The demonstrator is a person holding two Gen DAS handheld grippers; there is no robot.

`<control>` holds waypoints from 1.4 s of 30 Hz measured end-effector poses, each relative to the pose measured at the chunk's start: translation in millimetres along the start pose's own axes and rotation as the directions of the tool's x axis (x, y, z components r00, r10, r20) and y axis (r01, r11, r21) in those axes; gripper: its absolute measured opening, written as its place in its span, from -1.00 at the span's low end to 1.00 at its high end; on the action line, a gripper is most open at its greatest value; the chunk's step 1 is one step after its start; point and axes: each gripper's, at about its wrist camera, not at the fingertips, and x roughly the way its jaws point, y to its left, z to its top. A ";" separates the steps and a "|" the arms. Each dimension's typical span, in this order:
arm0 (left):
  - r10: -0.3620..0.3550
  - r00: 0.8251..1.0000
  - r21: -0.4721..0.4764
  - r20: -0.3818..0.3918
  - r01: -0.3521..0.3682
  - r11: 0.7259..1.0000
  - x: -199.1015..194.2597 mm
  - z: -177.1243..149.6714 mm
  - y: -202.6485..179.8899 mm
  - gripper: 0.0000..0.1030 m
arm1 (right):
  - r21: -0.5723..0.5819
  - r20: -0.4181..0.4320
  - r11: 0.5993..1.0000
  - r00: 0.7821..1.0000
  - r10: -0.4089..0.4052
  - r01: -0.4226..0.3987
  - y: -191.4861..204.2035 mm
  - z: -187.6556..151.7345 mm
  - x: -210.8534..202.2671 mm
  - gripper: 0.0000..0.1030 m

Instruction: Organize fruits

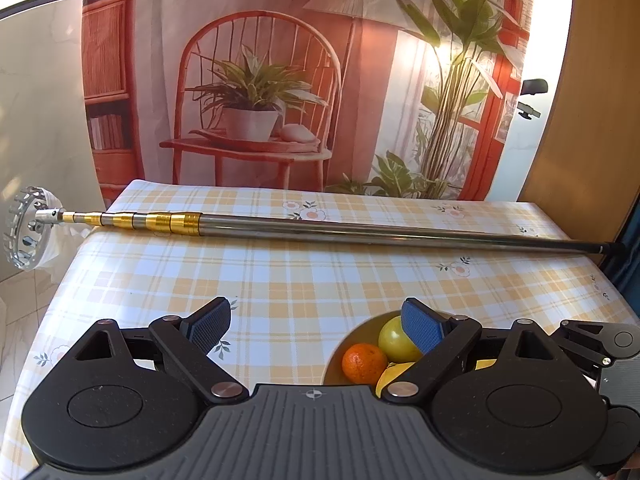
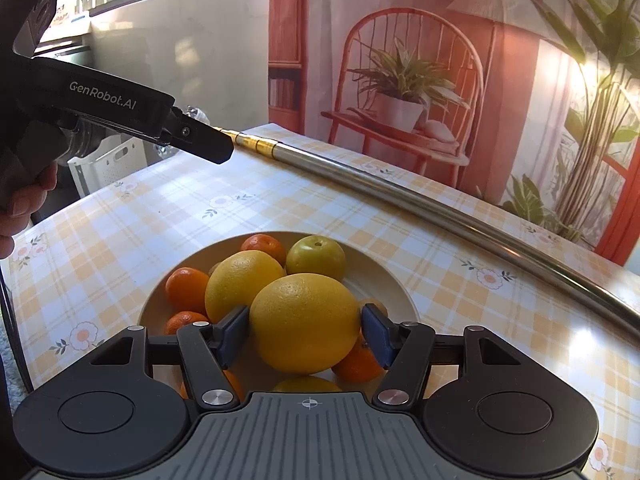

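Over the shallow cream ceramic bowl (image 2: pixel 400 280) of citrus, my right gripper (image 2: pixel 305 334) pinches the large yellow grapefruit (image 2: pixel 306 322), resting on or just above the pile; left gripper (image 1: pixel 316 326) gapes wide, empty, beside it; next, I judge: lift clear, keeping hold

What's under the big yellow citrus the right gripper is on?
Under the large yellow citrus, between the right gripper pads, lie an orange mandarin and another yellow fruit in the bowl. Anything directly beneath is covered.
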 end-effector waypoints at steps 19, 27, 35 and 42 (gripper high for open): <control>0.005 0.998 0.024 0.063 -0.007 1.000 -30.4 -2.7 -6.0 0.82 | 0.175 0.015 0.980 0.995 -0.102 0.098 -20.2 15.8 -38.3 0.89; 0.003 0.994 0.035 0.106 -0.007 0.999 -48.1 -2.2 -9.2 0.82 | 0.333 0.065 0.938 0.990 -0.122 0.094 -35.6 21.2 -64.2 0.99; -0.021 0.984 0.051 0.177 0.013 0.999 -71.6 10.3 -12.3 0.82 | 0.369 0.115 0.914 0.968 -0.223 0.166 -36.3 41.9 -95.5 0.99; -0.037 0.967 0.075 0.251 0.019 0.997 -103.3 37.0 -18.6 0.88 | 0.360 0.194 0.911 0.939 -0.283 0.200 -31.0 74.3 -128.9 0.99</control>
